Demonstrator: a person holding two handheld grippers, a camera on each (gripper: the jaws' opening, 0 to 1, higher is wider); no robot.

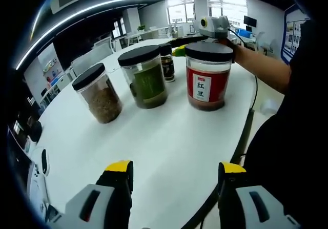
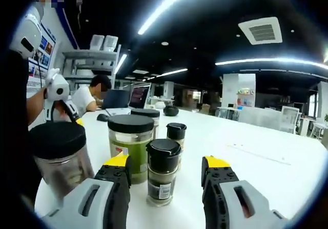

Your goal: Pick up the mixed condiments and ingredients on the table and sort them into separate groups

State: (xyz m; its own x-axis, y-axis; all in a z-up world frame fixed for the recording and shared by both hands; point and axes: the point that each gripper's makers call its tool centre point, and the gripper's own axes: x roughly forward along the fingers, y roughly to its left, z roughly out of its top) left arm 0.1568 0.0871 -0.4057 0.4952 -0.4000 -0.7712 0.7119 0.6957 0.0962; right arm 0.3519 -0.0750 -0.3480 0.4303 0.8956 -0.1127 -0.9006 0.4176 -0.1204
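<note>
Three large black-lidded jars stand in a row on the white table (image 1: pixel 169 142): brown grains (image 1: pixel 100 93), green contents (image 1: pixel 145 79) and red beans with a red label (image 1: pixel 207 76). A small dark bottle (image 1: pixel 166 62) stands behind them. My left gripper (image 1: pixel 175 166) hovers open over the bare tabletop, short of the jars. My right gripper (image 2: pixel 166 162) is open with its jaws on either side of a small black-capped spice bottle (image 2: pixel 163 175), not touching it. Behind that stand a second small bottle (image 2: pixel 176 132) and the green jar (image 2: pixel 130 146).
A big black-lidded jar (image 2: pixel 57 154) stands close on the left of the right gripper view. The table's edge (image 1: pixel 245 131) runs on the right beside the person's dark clothes. The right gripper's body (image 1: pixel 214 28) sits behind the red-bean jar. A seated person (image 2: pixel 92 97) works at a laptop.
</note>
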